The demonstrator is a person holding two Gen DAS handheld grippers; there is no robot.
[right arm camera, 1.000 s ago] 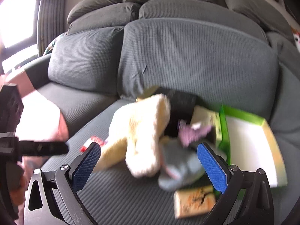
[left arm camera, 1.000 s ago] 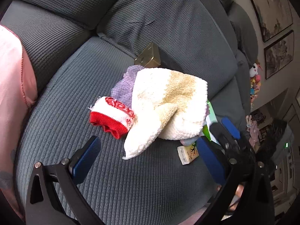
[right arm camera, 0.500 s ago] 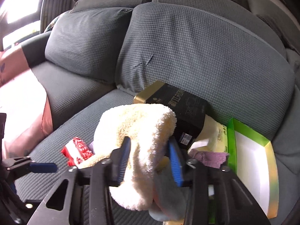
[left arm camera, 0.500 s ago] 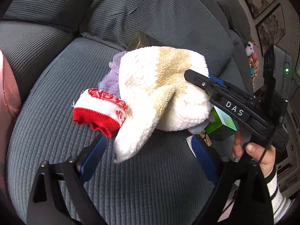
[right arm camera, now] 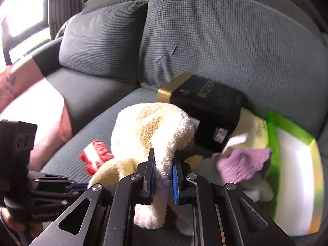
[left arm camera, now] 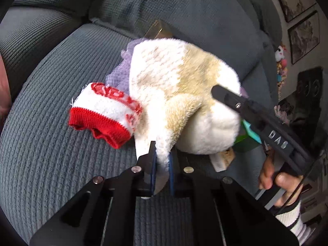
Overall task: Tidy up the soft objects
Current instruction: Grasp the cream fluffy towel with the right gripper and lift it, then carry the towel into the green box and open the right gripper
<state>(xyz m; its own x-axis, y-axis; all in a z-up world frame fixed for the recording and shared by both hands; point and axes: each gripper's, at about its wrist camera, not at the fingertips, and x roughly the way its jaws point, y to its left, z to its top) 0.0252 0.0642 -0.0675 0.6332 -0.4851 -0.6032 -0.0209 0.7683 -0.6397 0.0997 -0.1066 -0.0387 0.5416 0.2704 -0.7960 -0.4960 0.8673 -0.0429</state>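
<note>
A fluffy cream towel (left arm camera: 180,86) lies bunched on the grey sofa seat (left arm camera: 51,153). My left gripper (left arm camera: 162,164) is shut on its lower corner. My right gripper (right arm camera: 163,174) is shut on another fold of the same towel (right arm camera: 149,131); its body shows in the left wrist view (left arm camera: 262,121). A red-and-white sock (left arm camera: 104,112) lies left of the towel, also seen in the right wrist view (right arm camera: 94,155). A purple cloth (right arm camera: 244,164) lies to the right, and some purple fabric (left arm camera: 121,75) pokes out behind the towel.
A black and gold box (right arm camera: 205,106) leans against the back cushion (right arm camera: 225,37). A green-edged white box (right arm camera: 293,164) lies at the right. A small printed card (left arm camera: 223,157) lies under the towel's edge. A person's leg in pink (right arm camera: 41,112) rests at the left.
Both grippers were open and apart from the towel a second ago. The right one closed on a fold first; the left has now moved in and shut on the lower corner.
</note>
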